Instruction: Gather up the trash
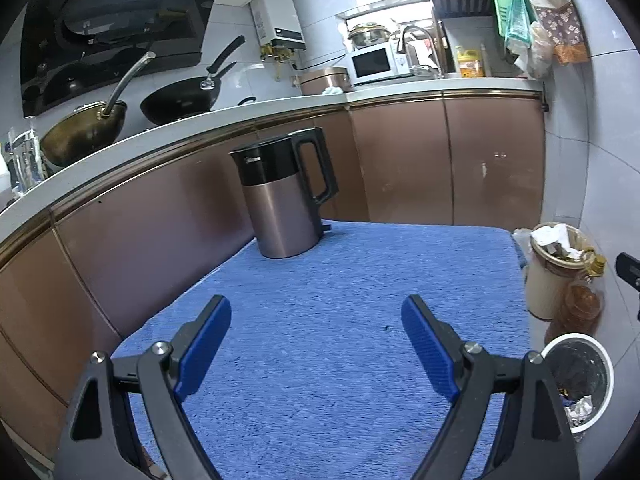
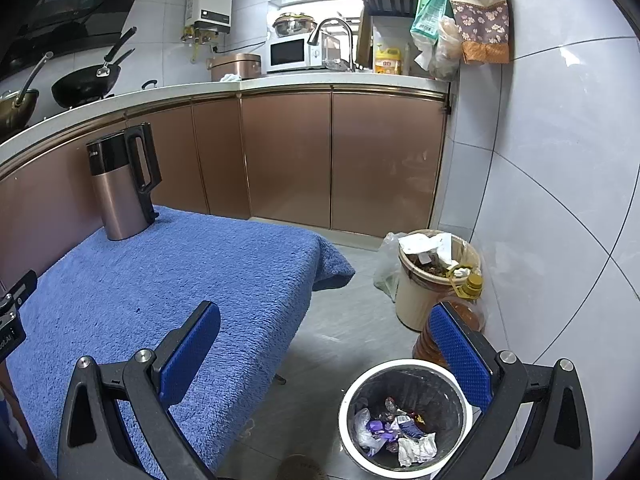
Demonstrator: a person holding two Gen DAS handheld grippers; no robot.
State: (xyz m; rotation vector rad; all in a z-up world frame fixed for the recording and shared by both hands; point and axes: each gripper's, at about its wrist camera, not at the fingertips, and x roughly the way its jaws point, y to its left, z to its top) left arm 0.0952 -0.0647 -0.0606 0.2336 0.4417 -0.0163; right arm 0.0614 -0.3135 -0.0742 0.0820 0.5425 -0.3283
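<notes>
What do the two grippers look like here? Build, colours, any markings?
Both match. The left gripper and right gripper each have two black angular linkage arms with triangular cut-outs and silver pivot bolts. The fingers carry flat blue pads with a fine knurled texture. No cables, sleeves or hands show. White lettering at the right view's left edge is cut off.

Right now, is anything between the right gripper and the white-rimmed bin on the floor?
Nothing visible blocks it. The right gripper is open and empty, above the floor beside the blue-covered table. The white-rimmed bin stands open-topped just below, with wrappers already inside. The amber bottle stands behind the bin, not in the path.
</notes>
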